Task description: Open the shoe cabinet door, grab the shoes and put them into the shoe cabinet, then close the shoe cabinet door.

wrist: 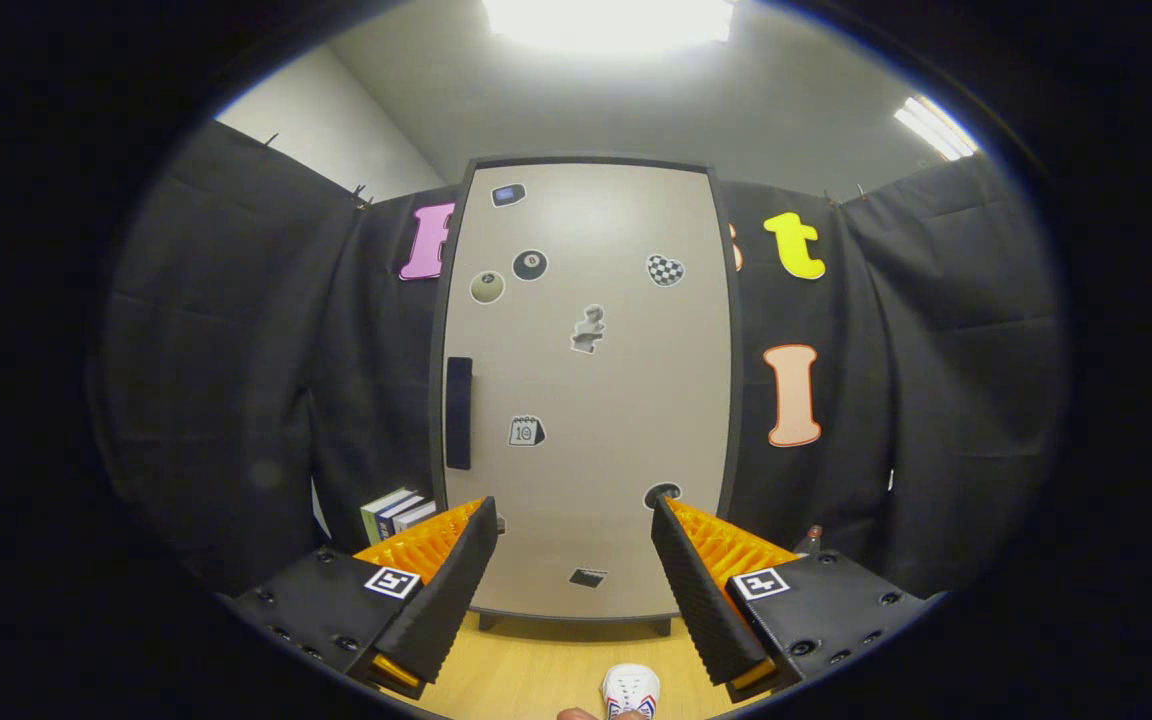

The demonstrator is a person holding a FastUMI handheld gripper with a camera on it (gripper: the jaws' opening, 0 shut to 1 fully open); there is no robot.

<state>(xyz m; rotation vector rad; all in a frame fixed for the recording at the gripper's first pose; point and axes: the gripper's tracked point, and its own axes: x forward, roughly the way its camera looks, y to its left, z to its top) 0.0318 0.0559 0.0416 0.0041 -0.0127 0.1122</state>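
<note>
— So, where do I stand on the job?

— Nowhere yet, as I judge it. Going left to right: a few books (398, 512) stand against the booth cloth, just left of the shoe cabinet (586, 610). Its door (626, 390) looks flat and closed, with the dark handle (458, 412) on the door's left edge, so I take it the hinges sit on the right. Opening, loading and closing all remain.

— And the claw?

— My gripper (571, 585) is spread wide, nothing between the fingers; the cabinet's lower front shows through the gap, well beyond the tips.

— The shoes?

— One white shoe (631, 690) lies on the wooden floor (536, 670), nearer than the cabinet and below the gap between my fingers, slightly toward the right finger. Something small touches its near end; I cannot tell what it is. I can only make out one shoe.

— Room to work?

— I judge the door would swing out toward me, over the floor in front. The shoe lies in that stretch, so I'd watch the door's lower edge against it. The cloth hangs close on both sides of the cabinet, and the books crowd the handle side low down.
</note>
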